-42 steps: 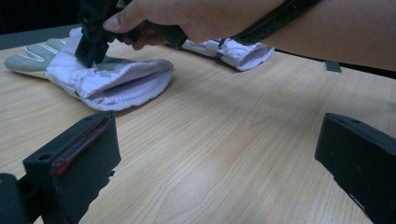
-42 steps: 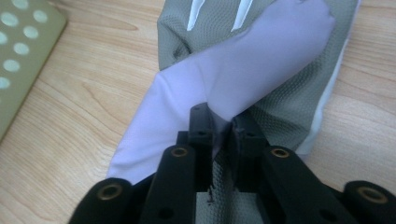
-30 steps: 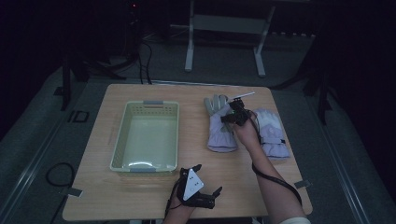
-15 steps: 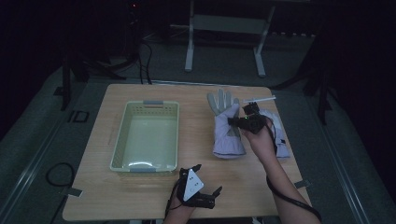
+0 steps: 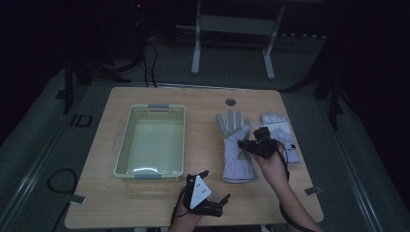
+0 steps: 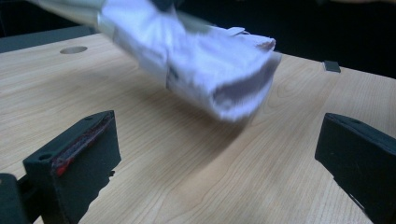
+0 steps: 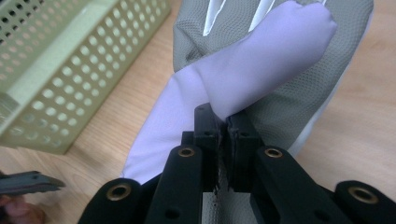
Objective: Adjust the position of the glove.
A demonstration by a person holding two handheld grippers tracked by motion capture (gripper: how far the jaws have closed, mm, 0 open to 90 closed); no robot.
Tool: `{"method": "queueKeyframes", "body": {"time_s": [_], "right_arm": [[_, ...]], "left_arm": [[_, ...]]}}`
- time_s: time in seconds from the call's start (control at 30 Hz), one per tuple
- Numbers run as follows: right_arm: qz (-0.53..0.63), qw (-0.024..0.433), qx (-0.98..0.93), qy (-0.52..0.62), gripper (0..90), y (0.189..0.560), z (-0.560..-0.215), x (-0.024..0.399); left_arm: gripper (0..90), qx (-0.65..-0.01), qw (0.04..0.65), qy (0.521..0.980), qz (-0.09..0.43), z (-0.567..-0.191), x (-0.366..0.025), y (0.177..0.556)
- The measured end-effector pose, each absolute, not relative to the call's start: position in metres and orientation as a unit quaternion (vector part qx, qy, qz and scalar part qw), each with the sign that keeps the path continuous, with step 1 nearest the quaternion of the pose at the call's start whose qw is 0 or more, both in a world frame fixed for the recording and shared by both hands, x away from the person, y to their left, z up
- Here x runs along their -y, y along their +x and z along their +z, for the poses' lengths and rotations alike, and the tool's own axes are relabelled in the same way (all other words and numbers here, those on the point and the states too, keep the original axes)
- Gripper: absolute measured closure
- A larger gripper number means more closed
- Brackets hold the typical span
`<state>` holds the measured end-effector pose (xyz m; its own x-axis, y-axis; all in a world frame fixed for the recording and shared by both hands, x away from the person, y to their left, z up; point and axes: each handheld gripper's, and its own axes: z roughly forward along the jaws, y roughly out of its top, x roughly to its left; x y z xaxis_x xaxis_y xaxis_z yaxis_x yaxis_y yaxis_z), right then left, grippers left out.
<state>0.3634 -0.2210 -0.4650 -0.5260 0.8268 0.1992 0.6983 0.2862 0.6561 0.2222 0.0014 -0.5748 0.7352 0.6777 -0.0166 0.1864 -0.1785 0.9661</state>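
A grey and lavender glove [image 5: 235, 152] lies palm up on the wooden table [image 5: 145, 203], right of a pale green basket [image 5: 124, 140]. My right gripper [image 5: 249, 144] comes in from the glove's right side. In the right gripper view this gripper [image 7: 226, 122] is shut on a lavender fold of the glove [image 7: 261, 60]. My left gripper [image 5: 216, 185] rests near the table's front edge, open, with nothing between its jaws. The left gripper view has the glove's cuff [image 6: 219, 79] ahead of the gripper [image 6: 219, 135], blurred, a shadow under it.
A second pale glove [image 5: 283, 130] lies just right of the first, partly behind my right hand. The perforated basket [image 7: 70, 60] holds nothing. A round hole [image 5: 230, 102] marks the table's far side. Metal stand legs [image 5: 232, 43] rise beyond the table.
My right gripper has come toward the table's front and slightly right, and the gripped glove has slid with it. The left gripper has stayed put.
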Motion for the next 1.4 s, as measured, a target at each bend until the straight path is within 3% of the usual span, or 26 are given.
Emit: {"method": "queueKeyframes", "body": {"time_s": [0.73,1.0,1.1,1.4], "right_arm": [[0.299,0.056,-0.817,0.49,81.9,0.404,-0.529,0.193],[0.308,0.065,-0.82,0.479,69.5,0.399,-0.51,0.199],[0.323,0.073,-0.815,0.475,60.4,0.397,-0.497,0.209],[0.339,0.103,-0.793,0.495,54.3,0.398,-0.471,0.257]], "left_arm": [[0.2,-0.293,0.572,0.736,0.213,-0.575,-0.001,0.222],[0.2,-0.293,0.571,0.737,0.213,-0.575,-0.001,0.223],[0.2,-0.293,0.571,0.737,0.213,-0.575,-0.001,0.222],[0.2,-0.294,0.57,0.737,0.213,-0.575,-0.001,0.222]]}}
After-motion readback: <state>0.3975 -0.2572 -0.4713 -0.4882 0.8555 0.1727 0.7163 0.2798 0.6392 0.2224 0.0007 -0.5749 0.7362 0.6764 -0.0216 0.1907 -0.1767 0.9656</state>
